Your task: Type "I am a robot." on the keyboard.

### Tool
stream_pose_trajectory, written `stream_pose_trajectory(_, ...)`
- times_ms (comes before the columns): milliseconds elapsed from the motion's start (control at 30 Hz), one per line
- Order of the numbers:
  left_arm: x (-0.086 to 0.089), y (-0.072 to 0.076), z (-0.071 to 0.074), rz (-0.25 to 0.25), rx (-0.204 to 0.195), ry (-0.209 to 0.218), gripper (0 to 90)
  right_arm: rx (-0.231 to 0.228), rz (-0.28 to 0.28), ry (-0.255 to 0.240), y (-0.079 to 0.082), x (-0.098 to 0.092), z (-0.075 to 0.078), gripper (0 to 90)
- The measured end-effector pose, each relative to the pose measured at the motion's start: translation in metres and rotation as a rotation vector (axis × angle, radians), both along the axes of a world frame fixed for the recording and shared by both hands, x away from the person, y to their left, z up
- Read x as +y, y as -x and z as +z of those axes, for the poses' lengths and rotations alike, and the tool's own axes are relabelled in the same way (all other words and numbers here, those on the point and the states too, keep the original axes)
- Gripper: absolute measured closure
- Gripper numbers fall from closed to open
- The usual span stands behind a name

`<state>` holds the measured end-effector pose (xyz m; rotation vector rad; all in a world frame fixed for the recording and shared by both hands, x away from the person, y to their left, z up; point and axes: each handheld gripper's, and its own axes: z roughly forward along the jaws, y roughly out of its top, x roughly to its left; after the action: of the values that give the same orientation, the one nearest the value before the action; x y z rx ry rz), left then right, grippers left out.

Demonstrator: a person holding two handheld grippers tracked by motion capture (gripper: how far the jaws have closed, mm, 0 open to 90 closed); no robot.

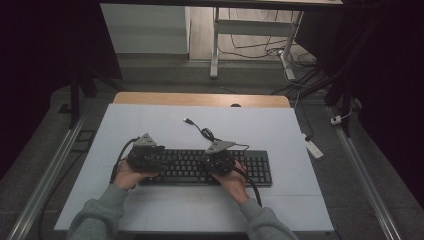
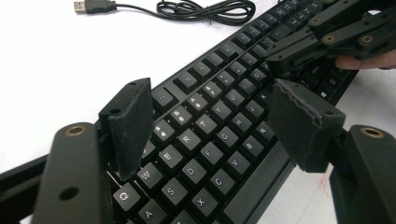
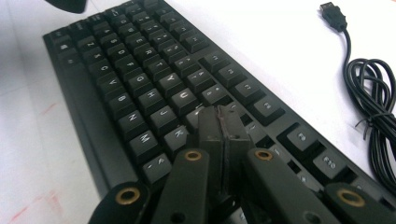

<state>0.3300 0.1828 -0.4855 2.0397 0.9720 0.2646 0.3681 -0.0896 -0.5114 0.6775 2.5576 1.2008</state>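
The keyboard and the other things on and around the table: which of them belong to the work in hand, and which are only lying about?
In the work:
- keyboard
- left gripper, open above the keys
- right gripper, shut, at the keys

Lying about:
- coiled USB cable behind the keyboard
- white power strip on the floor

We see the keyboard point(image 2: 219, 135) cut off at the lower edge beneath the left gripper point(image 2: 215, 126); the right gripper point(image 3: 223, 122) hides keys under its pressed-together tips, whose contact with the keyboard we cannot tell
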Motion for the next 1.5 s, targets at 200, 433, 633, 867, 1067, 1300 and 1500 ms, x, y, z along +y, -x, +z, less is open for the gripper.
stream_pose_trajectory(200, 0.001, 0.000, 0.000, 0.004, 0.000, 0.000, 30.9, -0.002, -0.012, 0.010, -0.005, 0.004, -0.003, 89.1)
stream_pose_trajectory(433, 0.001, 0.000, 0.000, -0.002, -0.002, -0.008, 30.8, -0.002, -0.011, 0.012, -0.007, 0.006, -0.004, 89.0)
stream_pose_trajectory(633, 0.001, 0.000, 0.000, -0.001, -0.002, -0.009, 30.7, -0.002, -0.013, 0.029, -0.008, 0.008, -0.006, 89.1)
stream_pose_trajectory(867, 0.001, 0.000, 0.000, 0.000, -0.003, -0.010, 30.7, -0.006, -0.004, 0.043, -0.007, 0.011, -0.006, 89.5)
stream_pose_trajectory(1067, 0.001, 0.000, 0.000, 0.003, -0.001, -0.008, 30.5, -0.027, -0.012, -0.003, -0.003, 0.003, 0.004, 89.4)
stream_pose_trajectory(1300, 0.002, 0.000, 0.000, 0.009, -0.003, -0.004, 30.5, -0.021, -0.037, -0.042, 0.003, -0.015, 0.009, 76.9)
stream_pose_trajectory(1500, 0.002, 0.000, 0.000, 0.012, -0.003, -0.003, 30.4, -0.028, -0.060, -0.055, 0.009, -0.036, 0.012, 67.9)
